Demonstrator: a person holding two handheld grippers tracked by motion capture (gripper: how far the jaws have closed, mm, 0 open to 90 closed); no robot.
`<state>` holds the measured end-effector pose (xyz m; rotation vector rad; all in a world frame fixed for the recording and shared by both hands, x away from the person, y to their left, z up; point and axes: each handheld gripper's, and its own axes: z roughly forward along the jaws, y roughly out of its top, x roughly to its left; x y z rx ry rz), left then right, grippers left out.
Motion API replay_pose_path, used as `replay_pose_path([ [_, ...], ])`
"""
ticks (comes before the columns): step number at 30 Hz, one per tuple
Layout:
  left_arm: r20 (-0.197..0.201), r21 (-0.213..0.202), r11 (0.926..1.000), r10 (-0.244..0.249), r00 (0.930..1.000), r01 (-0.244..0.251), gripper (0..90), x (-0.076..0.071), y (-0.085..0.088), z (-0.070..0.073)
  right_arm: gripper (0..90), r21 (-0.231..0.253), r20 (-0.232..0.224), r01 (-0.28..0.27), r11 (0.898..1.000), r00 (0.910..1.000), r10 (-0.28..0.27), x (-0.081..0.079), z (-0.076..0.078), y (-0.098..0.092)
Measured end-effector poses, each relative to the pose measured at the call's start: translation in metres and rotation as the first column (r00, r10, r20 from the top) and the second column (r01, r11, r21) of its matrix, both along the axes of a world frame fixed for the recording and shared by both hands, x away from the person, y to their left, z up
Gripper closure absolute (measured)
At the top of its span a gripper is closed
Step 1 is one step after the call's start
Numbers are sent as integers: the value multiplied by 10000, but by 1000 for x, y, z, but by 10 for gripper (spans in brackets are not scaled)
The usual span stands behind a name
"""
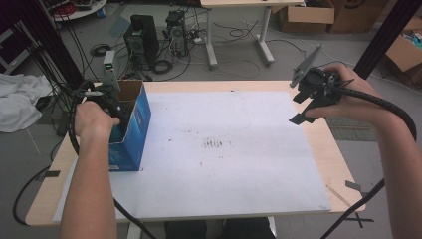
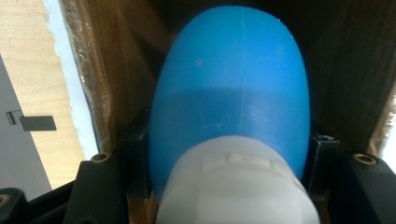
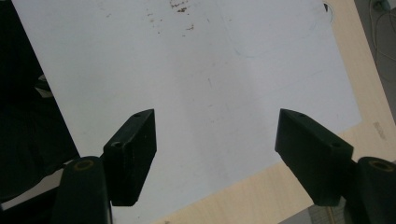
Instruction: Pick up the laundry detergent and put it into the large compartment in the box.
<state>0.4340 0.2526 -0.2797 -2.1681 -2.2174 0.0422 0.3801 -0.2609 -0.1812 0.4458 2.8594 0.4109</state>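
- Two grippers are held over a wooden table (image 1: 328, 149) covered by a white sheet (image 1: 224, 149).
- At the sheet's left edge, an open blue box (image 1: 134, 124) is seen standing upright, and the left gripper (image 1: 107, 102) is pushed down into it.
- Inside the box, a blue bottle (image 2: 233, 93) with a white cap (image 2: 238, 186) is clamped between the left jaws.
- Over the table's far right corner, the right gripper (image 3: 215, 140) is held above the sheet, its jaws spread wide with nothing between them.
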Motion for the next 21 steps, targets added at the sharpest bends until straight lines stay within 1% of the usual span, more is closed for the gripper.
replay_pose_path([
  [3,86,-10,10000,-7,10000,7,375,0,0,0,291,31,9,4,10000,10000,-5,0,0,0],
  [5,26,4,10000,-23,10000,23,375,0,0,0,291,15,-7,-4,10000,10000,4,0,0,0],
  [21,33,98,9999,-31,10000,30,372,-3,-2,-2,291,35,12,14,10000,10000,-14,-3,1,-2],
])
